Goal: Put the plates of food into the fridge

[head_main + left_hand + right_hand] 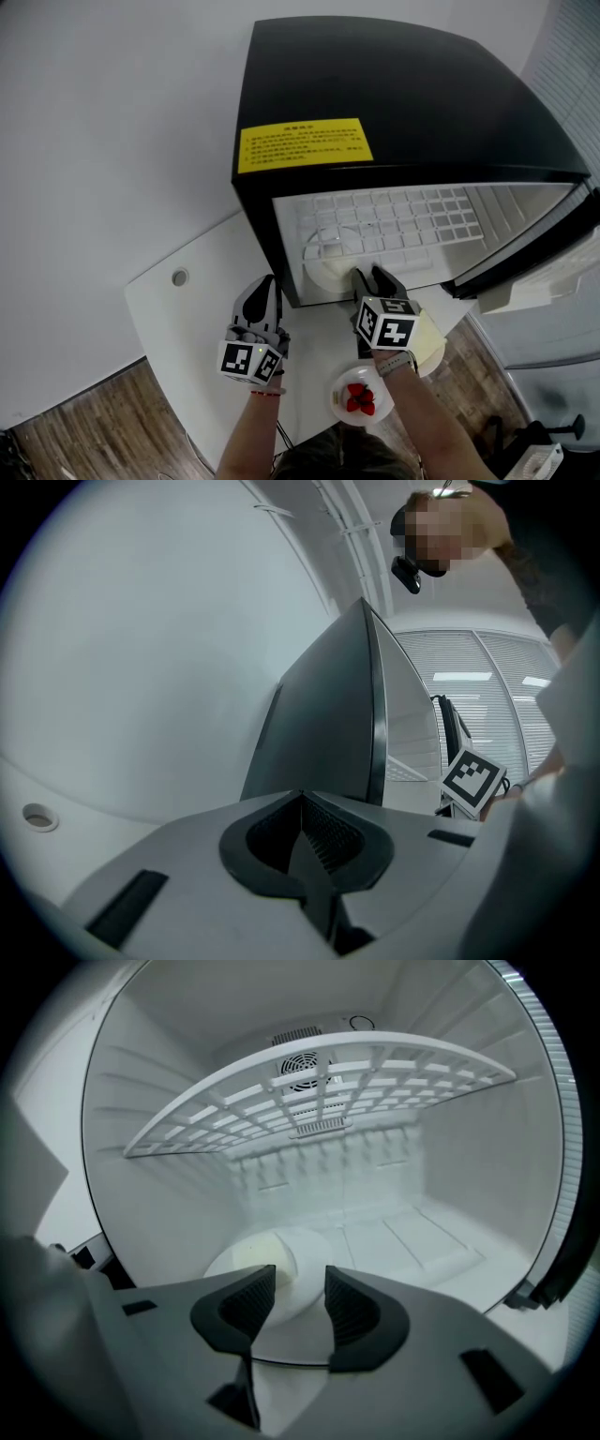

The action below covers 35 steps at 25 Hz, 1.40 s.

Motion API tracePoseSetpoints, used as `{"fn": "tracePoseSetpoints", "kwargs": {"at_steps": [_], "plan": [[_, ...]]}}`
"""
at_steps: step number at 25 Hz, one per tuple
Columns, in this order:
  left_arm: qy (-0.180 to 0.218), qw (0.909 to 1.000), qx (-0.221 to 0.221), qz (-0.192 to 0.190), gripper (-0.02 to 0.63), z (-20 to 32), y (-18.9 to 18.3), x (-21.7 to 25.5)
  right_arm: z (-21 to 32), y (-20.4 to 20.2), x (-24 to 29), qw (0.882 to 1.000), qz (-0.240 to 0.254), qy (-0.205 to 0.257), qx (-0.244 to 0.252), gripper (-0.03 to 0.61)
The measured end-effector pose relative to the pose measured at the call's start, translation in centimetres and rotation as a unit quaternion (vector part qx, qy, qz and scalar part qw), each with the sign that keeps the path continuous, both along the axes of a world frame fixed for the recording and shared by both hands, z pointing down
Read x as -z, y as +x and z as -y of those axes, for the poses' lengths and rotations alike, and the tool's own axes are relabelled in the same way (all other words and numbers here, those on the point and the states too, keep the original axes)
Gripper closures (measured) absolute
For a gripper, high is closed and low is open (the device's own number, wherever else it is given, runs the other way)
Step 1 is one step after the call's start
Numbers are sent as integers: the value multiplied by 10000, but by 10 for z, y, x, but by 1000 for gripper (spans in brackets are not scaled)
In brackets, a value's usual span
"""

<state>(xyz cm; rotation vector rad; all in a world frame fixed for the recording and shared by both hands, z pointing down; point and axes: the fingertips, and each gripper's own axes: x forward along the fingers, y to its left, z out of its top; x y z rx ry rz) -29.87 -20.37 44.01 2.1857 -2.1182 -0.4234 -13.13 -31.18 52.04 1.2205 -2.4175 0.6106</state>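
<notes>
A black mini fridge point(394, 84) stands on the white table point(187, 328) with its door point(548, 248) swung open to the right. On the fridge floor lies a white plate point(328, 274) point(291, 1335) carrying a pale food point(246, 1255). My right gripper point(372, 274) point(300, 1279) is at the fridge mouth, open; the plate's near rim lies below the jaws, and the pads do not press on it. A plate of strawberries point(356, 398) sits at the table's near edge. My left gripper point(265, 286) point(302, 803) is shut and empty, left of the fridge.
A white wire shelf point(319, 1087) point(394, 220) spans the fridge above the plate. A pale yellow plate point(429, 342) lies on the table under my right hand. The table has a round cable hole point(179, 277). Wooden floor point(75, 422) lies beyond the table's edge.
</notes>
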Motion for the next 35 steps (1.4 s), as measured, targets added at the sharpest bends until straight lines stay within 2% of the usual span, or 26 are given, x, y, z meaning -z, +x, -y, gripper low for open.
{"fn": "tracePoseSetpoints", "kwargs": {"at_steps": [13, 17, 22, 29, 35], "plan": [[-132, 9999, 86, 21, 604, -29, 19, 7, -40, 12, 32, 9970, 308, 377, 607, 437], [-77, 9999, 39, 68, 604, -43, 30, 10, -58, 17, 46, 9944, 463, 526, 789, 529], [51, 10000, 27, 70, 604, -66, 47, 23, -86, 24, 59, 9906, 584, 605, 1083, 571], [111, 9997, 161, 167, 604, -109, 81, 43, -134, 40, 75, 9837, 794, 742, 1430, 571], [167, 9994, 222, 198, 604, -152, 113, 39, -178, 78, 80, 9809, 785, 850, 1561, 571]]}}
